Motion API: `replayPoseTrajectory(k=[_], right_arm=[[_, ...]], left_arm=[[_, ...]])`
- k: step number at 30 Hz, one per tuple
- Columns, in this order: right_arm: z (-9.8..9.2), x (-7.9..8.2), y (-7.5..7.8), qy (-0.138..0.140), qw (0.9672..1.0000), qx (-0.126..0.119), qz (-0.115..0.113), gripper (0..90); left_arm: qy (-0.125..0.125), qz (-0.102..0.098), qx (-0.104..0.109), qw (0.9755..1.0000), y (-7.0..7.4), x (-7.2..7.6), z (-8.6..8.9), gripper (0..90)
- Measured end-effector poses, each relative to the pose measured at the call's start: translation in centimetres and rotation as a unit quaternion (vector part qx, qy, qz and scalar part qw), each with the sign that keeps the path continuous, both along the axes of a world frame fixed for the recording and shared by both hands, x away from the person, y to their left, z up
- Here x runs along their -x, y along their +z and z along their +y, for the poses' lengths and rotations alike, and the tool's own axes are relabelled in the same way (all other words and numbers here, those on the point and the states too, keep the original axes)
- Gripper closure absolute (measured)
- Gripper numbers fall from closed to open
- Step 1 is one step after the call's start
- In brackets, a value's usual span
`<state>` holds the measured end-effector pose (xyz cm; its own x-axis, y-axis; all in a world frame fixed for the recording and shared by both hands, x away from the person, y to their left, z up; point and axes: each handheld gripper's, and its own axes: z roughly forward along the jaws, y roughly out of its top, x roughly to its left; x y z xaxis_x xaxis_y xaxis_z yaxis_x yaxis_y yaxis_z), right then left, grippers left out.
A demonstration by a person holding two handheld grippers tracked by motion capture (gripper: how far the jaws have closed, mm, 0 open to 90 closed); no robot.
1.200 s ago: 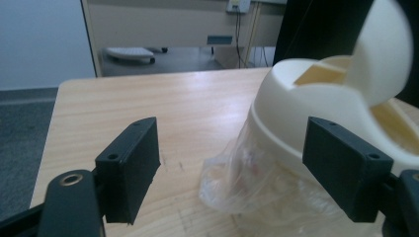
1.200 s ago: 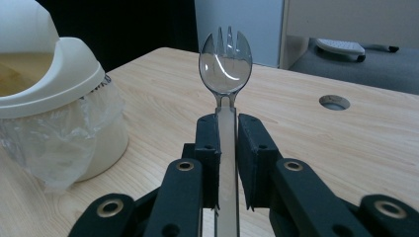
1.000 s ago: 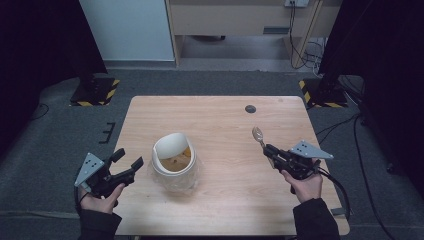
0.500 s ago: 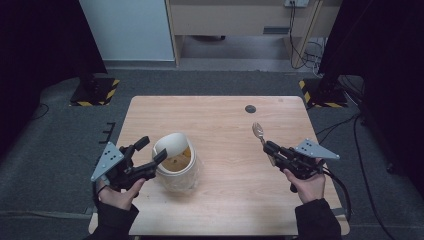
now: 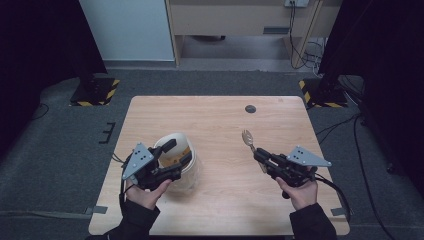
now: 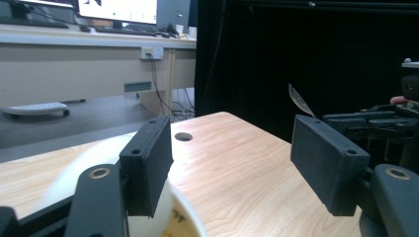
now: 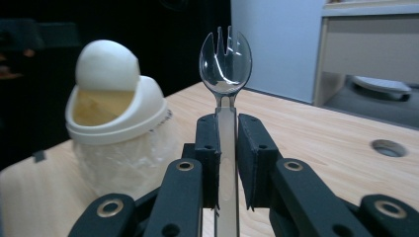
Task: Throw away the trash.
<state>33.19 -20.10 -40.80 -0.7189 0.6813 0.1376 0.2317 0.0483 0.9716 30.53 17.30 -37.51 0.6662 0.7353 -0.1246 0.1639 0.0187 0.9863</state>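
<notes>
A white cup (image 5: pixel 187 172) with its hinged lid (image 5: pixel 176 140) flipped up stands at the table's front left, with yellowish food (image 7: pixel 101 106) inside. My left gripper (image 5: pixel 178 151) reaches in from the left, its jaws standing to either side over the cup's rim (image 6: pixel 185 219). They have just been closing and no pad presses on the cup. My right gripper (image 5: pixel 260 153) hovers at the front right, shut on the handle of a clear plastic spork (image 7: pixel 226 59). The spork's head (image 5: pixel 247 136) points away from me.
The wooden table (image 5: pixel 220 125) has a round cable hole (image 5: pixel 250 108) near its far edge. Bare tabletop lies between the cup and the right gripper. Beyond the table are a grey floor, a desk (image 5: pixel 235 17) and striped floor weights (image 5: pixel 95 90).
My left gripper has moved right from the table's left edge to the cup, and its jaws now straddle the rim. The right gripper with the spork has stayed put.
</notes>
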Motion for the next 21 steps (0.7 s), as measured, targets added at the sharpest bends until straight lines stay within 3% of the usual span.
replayPoseTrajectory(k=[21], right_arm=[[1.2,0.8,-1.2,0.033,0.9992,0.024,-0.001,79.9]], left_arm=[[-0.030,0.032,0.016,0.9989,-1.6,-2.0,-7.0,40.9]])
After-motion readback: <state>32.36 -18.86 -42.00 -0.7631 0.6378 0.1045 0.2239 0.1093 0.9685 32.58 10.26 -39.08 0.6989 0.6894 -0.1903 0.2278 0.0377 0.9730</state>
